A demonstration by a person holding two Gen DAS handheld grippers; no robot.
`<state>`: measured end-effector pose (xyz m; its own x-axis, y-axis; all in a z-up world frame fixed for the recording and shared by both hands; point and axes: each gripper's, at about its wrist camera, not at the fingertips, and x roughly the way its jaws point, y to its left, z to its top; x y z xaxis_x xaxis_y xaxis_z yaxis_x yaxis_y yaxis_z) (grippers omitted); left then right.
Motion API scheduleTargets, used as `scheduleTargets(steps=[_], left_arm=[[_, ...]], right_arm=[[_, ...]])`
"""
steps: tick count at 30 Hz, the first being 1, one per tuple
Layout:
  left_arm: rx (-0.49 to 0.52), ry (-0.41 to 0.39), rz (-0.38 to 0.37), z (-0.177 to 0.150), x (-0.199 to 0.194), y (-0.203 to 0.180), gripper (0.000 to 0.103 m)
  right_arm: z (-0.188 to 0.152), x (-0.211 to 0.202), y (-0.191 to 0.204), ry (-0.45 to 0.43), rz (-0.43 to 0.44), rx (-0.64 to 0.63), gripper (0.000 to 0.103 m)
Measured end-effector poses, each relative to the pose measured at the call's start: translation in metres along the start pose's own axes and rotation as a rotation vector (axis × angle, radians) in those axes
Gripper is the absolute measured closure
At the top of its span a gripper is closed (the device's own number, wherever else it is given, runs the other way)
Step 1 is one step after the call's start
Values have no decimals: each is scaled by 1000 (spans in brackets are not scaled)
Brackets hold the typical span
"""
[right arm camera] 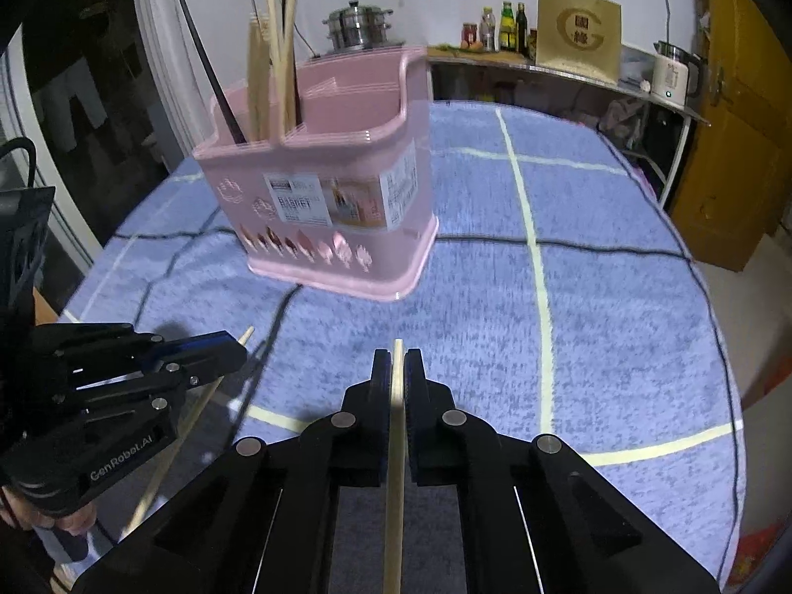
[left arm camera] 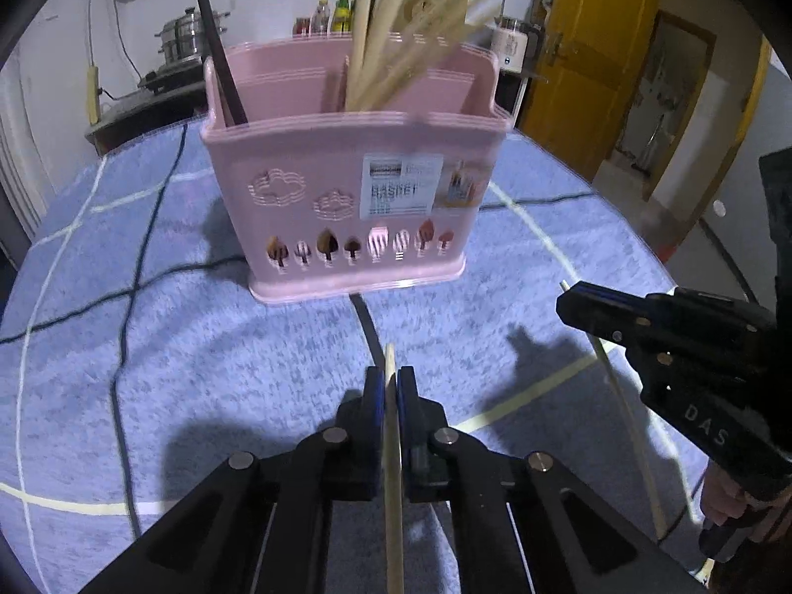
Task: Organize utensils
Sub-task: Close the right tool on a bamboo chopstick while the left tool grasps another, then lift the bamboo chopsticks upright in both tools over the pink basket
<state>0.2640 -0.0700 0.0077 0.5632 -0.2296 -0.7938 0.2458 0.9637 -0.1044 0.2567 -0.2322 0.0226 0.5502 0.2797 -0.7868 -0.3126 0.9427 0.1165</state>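
A blue checked cloth point(left arm camera: 148, 346) covers the table; the pink basket point(left arm camera: 346, 188) stands toward its far edge. Left gripper point(left arm camera: 391, 386) and right gripper point(right arm camera: 397, 371) each pinch one chopstick point(left arm camera: 393, 495) near its tip. So held, the long sticks could pivot and miss the compartment.

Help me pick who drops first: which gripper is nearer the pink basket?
Left, though only slightly. The left gripper faces the pink basket head-on, holding a chopstick; the right gripper sits off to its side, holding another chopstick.
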Motion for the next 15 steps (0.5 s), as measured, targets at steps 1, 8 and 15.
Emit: scheduleTargets(steps=[1, 8, 15], left_arm=[[1, -11, -2, 2, -6, 1, 98], [15, -115, -5, 23, -61, 7, 98], [35, -221, -9, 37, -114, 8, 98]], right_arm=[[3, -6, 0, -16, 5, 2, 98], [20, -44, 7, -107, 26, -5, 98], [36, -80, 20, -197, 32, -28, 98]])
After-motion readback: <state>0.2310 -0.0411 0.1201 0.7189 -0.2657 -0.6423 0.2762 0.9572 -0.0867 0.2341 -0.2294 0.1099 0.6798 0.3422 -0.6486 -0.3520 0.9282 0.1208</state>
